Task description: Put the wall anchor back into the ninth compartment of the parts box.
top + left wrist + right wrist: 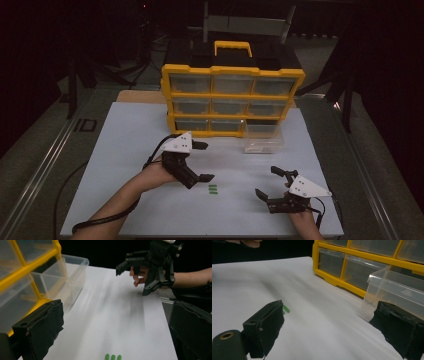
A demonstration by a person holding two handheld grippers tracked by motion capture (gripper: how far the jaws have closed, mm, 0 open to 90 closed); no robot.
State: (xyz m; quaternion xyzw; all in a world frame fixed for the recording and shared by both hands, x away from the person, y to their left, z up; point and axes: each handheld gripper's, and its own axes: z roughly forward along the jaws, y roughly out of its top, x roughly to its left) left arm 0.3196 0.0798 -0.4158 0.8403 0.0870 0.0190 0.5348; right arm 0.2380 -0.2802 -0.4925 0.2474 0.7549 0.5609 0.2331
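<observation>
White surface [125,165] carries my green pieces [213,189], ungrasped, between my left gripper [204,161] and right gripper [267,182], both wide open and empty; the pulled-out clear drawer [263,137] waits empty, I judge.

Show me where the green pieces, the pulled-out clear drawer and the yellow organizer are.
green pieces [213,189], high view, middle piece.
clear drawer [263,142], high view, front wall.
yellow organizer [233,70], high view, top frame edge.

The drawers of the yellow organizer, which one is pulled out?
The bottom-right drawer: it sits out on the white table in front of its empty slot, while the other eight stay shut in the yellow organizer.
</observation>
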